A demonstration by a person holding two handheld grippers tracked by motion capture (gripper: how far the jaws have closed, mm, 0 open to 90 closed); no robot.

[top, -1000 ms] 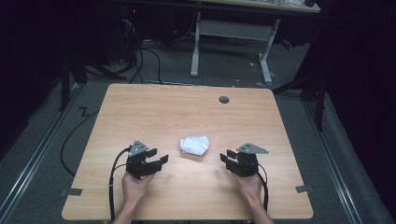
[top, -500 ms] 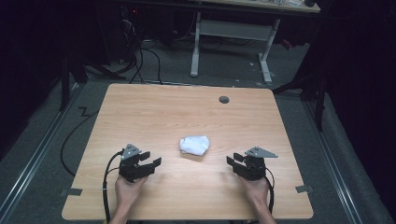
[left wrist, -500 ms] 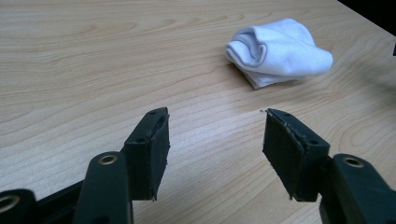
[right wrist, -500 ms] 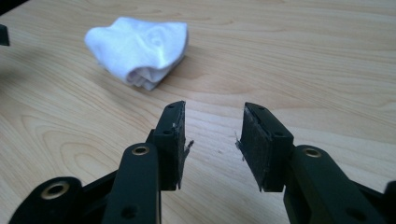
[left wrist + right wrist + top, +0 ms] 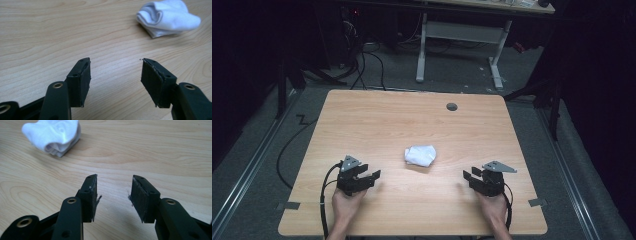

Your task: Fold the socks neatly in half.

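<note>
A balled white cloth (image 5: 420, 155) lies near the middle of the wooden table (image 5: 412, 120). My left gripper (image 5: 371, 176) rests low at the front left, jaws open and empty; in the left gripper view the cloth (image 5: 167, 17) sits ahead to the right of the gripper (image 5: 115, 75). My right gripper (image 5: 469, 179) is at the front right, apart from the cloth. Its jaws have just been opening and nothing is between them; in the right gripper view the cloth (image 5: 53, 136) lies ahead at the upper left of the gripper (image 5: 113, 196).
A round cable hole (image 5: 452, 106) is near the table's far edge. Beyond it stands a white desk frame (image 5: 462, 40) on a dark floor with cables (image 5: 362, 55). Tape tabs (image 5: 537, 202) mark the front corners.
Both hands have drawn back toward the front edge and outward, away from the cloth. The right gripper's jaws have spread wider. The cloth has not moved.
</note>
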